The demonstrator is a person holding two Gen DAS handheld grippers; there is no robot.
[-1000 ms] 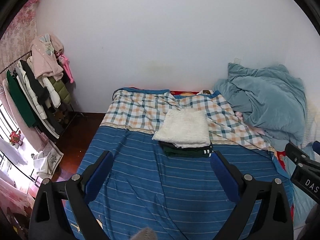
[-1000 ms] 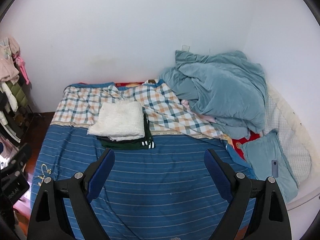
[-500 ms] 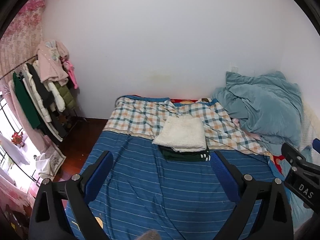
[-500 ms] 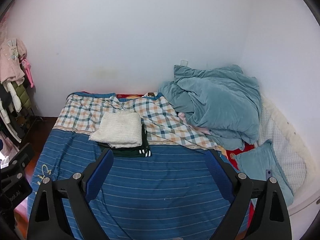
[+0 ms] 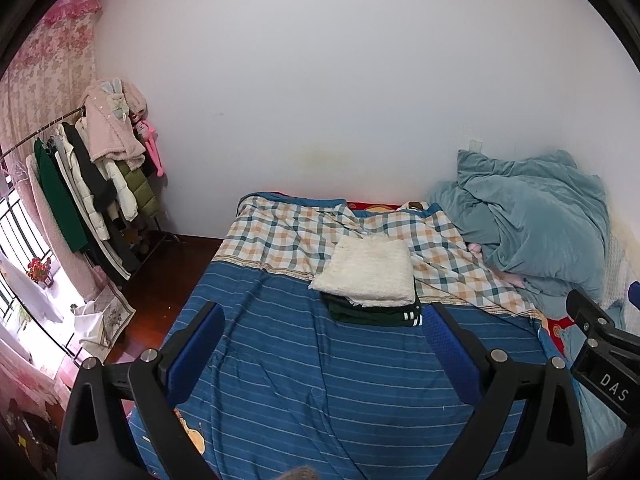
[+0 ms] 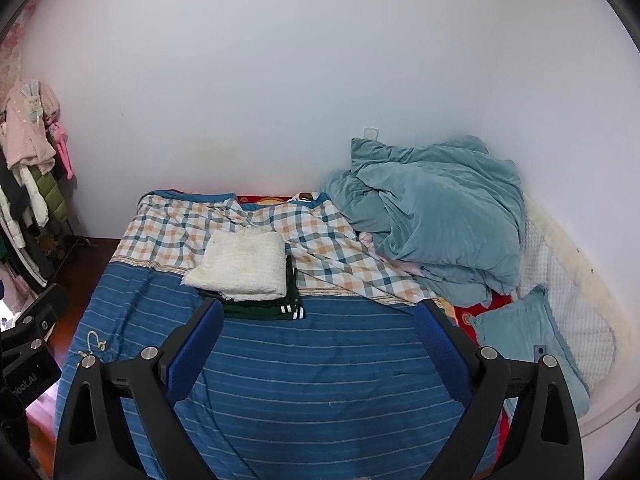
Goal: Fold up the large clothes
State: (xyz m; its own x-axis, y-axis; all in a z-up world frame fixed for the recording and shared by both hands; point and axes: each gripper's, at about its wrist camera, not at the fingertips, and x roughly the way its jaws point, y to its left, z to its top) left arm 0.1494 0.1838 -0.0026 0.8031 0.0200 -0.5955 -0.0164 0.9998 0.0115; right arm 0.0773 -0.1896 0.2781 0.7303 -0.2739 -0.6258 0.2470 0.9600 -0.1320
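Note:
A folded white fleece garment [image 5: 370,270] lies on top of a folded dark green garment with white stripes [image 5: 376,314], stacked in the middle of the bed. The stack also shows in the right wrist view, white [image 6: 242,266] over green [image 6: 276,308]. My left gripper [image 5: 324,320] is open and empty, held above the blue striped bed cover [image 5: 304,392], well short of the stack. My right gripper [image 6: 320,316] is open and empty, also above the cover [image 6: 320,384]. The right gripper's body [image 5: 604,356] shows at the left view's right edge.
A checked sheet [image 5: 288,236] covers the bed's far half. A crumpled teal duvet [image 6: 436,216] and a teal pillow [image 6: 524,336] lie at the right by the wall. A clothes rack with hanging coats [image 5: 92,184] stands left of the bed on dark wood floor.
Both grippers have drawn back and risen from the bed, so the stack looks smaller and more wall shows. Both stay open and empty.

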